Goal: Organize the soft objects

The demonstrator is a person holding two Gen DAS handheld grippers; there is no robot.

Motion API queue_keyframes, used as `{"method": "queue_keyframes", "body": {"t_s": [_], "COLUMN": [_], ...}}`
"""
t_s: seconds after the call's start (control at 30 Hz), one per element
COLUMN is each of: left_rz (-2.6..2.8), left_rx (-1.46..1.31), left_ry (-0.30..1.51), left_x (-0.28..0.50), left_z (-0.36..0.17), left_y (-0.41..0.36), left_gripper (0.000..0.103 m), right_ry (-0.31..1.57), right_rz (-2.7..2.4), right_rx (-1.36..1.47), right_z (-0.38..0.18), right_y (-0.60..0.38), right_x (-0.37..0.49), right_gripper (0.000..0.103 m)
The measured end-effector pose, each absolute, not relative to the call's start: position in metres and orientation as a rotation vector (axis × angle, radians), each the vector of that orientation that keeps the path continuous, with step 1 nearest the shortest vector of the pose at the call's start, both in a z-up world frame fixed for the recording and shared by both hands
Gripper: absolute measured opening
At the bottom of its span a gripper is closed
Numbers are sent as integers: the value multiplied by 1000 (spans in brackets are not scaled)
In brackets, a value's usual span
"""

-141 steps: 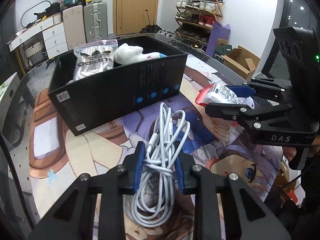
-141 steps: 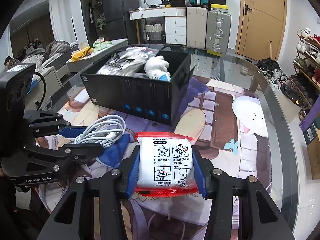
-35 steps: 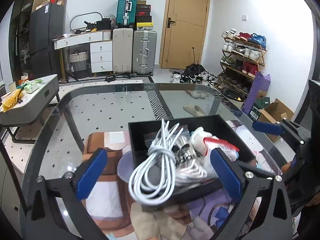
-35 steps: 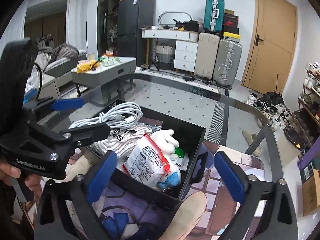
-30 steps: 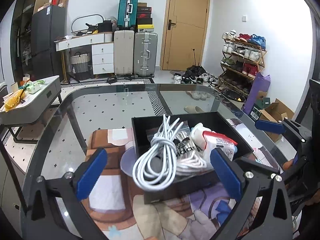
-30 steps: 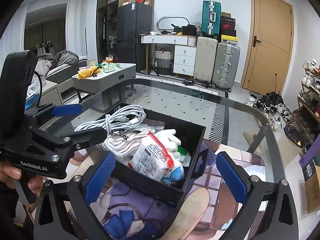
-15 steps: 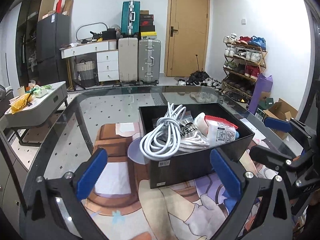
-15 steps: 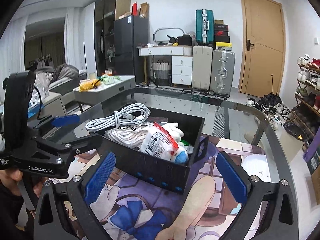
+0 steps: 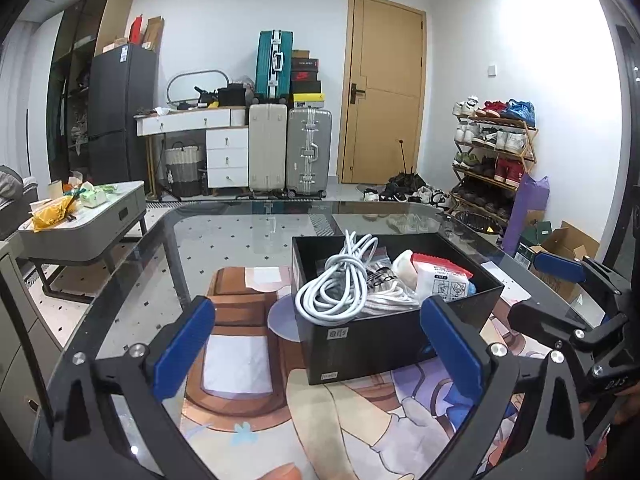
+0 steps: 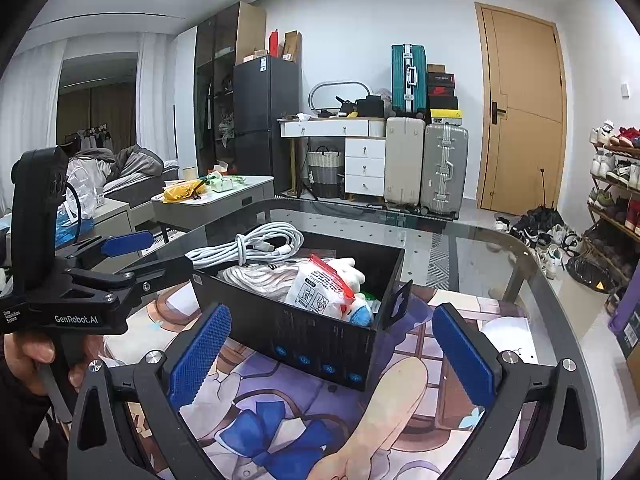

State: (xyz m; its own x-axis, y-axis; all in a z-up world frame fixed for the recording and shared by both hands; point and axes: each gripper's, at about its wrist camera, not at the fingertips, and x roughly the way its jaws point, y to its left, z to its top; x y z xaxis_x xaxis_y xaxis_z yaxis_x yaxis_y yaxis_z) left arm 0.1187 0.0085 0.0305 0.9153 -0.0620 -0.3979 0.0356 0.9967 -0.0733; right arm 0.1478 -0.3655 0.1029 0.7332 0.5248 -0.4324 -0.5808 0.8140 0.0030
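A black box [image 9: 384, 338] [image 10: 304, 336] stands on the printed mat. It holds a coiled white cable [image 9: 336, 292] [image 10: 256, 246], a red-and-white packet [image 9: 440, 282] [image 10: 320, 290], a white plush toy [image 10: 352, 270] and a bagged striped garment [image 10: 260, 276]. My left gripper [image 9: 316, 350] is open and empty, drawn back in front of the box. My right gripper [image 10: 332, 354] is open and empty, also short of the box. Each gripper shows in the other's view, the left [image 10: 132, 252] and the right [image 9: 556, 292].
The box sits on a glass table [image 9: 248, 232] covered by an anime-print mat [image 10: 280, 420]. A low side table [image 9: 84, 224] stands to the left. Suitcases [image 9: 288, 152], a dresser and a shoe rack [image 9: 496, 160] line the far walls.
Both grippers have let go of the cable and the packet, which now lie in the box. Both grippers have pulled back and lowered away from the box, jaws wide open.
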Motion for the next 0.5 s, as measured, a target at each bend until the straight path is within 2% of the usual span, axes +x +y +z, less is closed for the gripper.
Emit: {"method": "queue_keyframes", "body": {"t_s": [0.5], "left_rz": [-48], "left_rx": [-45], "left_ry": [362], "left_x": [108], "left_z": [35], "left_y": [2], "left_gripper": [103], "right_ry": [386], "right_rz": [606], "right_rx": [-95], "right_z": [107], "right_y": [-376], "right_x": [142], "right_gripper": [103]}}
